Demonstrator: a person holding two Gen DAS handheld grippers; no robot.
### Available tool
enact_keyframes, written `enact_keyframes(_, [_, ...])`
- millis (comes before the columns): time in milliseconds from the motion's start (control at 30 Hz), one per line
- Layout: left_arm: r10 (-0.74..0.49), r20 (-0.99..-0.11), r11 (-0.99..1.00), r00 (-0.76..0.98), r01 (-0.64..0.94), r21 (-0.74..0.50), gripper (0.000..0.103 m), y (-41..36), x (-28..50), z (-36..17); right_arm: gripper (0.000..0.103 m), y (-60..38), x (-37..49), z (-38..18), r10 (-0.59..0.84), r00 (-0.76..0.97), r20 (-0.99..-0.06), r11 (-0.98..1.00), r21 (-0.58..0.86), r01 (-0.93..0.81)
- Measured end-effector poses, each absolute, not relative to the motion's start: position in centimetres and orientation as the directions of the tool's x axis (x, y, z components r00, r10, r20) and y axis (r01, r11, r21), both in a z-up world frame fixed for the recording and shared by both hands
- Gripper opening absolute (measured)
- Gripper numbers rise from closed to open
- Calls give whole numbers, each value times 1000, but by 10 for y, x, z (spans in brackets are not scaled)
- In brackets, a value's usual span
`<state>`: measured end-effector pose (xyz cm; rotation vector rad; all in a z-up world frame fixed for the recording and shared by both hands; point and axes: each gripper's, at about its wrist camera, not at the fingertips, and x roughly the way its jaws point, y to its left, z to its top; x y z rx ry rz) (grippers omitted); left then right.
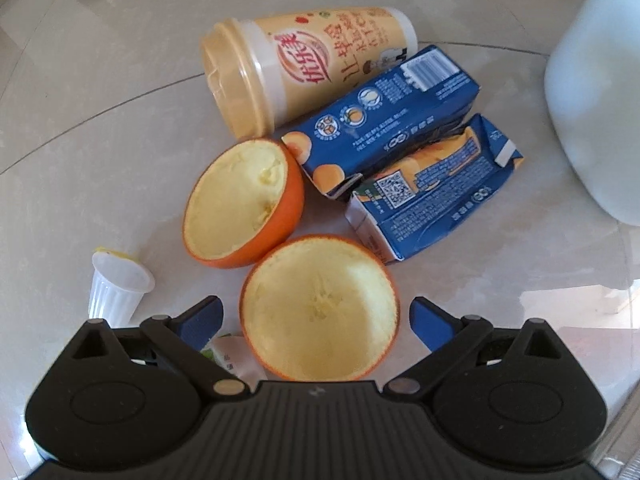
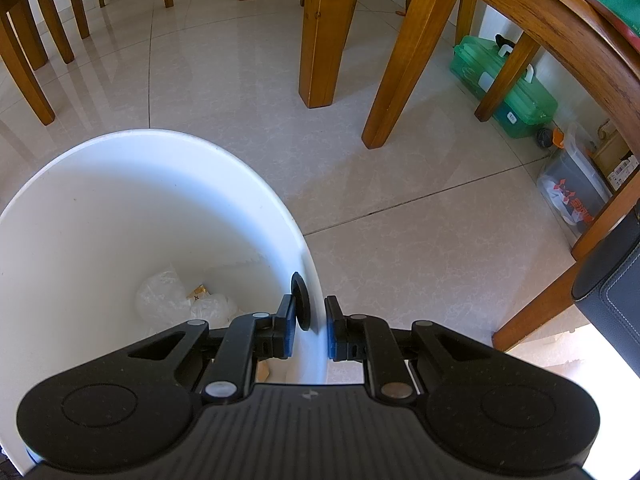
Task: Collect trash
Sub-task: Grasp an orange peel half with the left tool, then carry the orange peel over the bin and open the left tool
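The left gripper [image 1: 316, 320] points almost straight down at the tiled floor [image 1: 100, 128], jaws spread wide, one blue pad on each side of the nearer orange-peel half [image 1: 320, 308]. Neither pad is pressing on the peel; gaps show on both sides. That hollowed peel, pale pith up, is the landmark here. Just beyond it to the left lies the second orange-peel half [image 1: 240, 200], tilted on its side, the two rims nearly meeting. Beyond that one rests a tan milk-tea cup [image 1: 296, 68] on its side, lid facing left. To the right of the near peel, a crushed blue juice carton [image 1: 432, 196] lies close by, with another blue juice carton [image 1: 384, 116] just behind it, leaning against the cup. Left of the near peel stands a small white ribbed cup [image 1: 116, 288], well clear of the rind. A scrap of white-and-green wrapper [image 1: 228, 356] peeks out under the left finger, touching the peel's lower left edge. Far to the right rises the wall of the white trash bin [image 1: 592, 92].

Over on the other side, the right gripper [image 2: 310, 328] is clamped on the rim of that white trash bin [image 2: 120, 200], one finger inside, one outside. Crumpled clear plastic [image 2: 180, 300] lies at the bin's bottom. Wooden chair legs [image 2: 320, 40] stand beyond, with a green plastic box [image 2: 516, 96] further right.
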<state>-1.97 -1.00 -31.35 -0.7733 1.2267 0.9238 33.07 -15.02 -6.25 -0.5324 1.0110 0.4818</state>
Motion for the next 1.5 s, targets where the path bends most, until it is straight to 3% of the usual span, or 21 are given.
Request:
enact_keyframes(100, [175, -981, 436, 80, -900, 5, 92, -10, -22, -317, 18, -150, 331, -62, 132, 448, -884, 774, -191, -603])
enact_keyframes(167, [181, -980, 450, 88, -893, 3, 80, -11, -24, -317, 18, -150, 331, -62, 132, 449, -884, 774, -191, -603])
enact_keyframes(333, [194, -976, 482, 96, -876, 10, 75, -14, -30, -314, 18, -150, 331, -62, 132, 449, -884, 775, -191, -603])
enact_keyframes(633, [139, -984, 580, 113, -814, -12, 72, -23, -42, -298, 17, -150, 331, -62, 132, 448, -884, 774, -190, -603])
enact_keyframes(900, [76, -985, 702, 155, -710, -57, 72, -31, -47, -251, 17, -150, 331, -62, 132, 448, -884, 774, -190, -604])
enact_keyframes(1167, [76, -970, 834, 233, -548, -66, 72, -33, 28, -185, 17, -150, 331, -63, 133, 448, -884, 774, -190, -604])
enact_keyframes(1500, [112, -925, 962, 364, -274, 9, 72, -38, 113, -107, 17, -149, 330, -64, 136, 446, -885, 777, -184, -602])
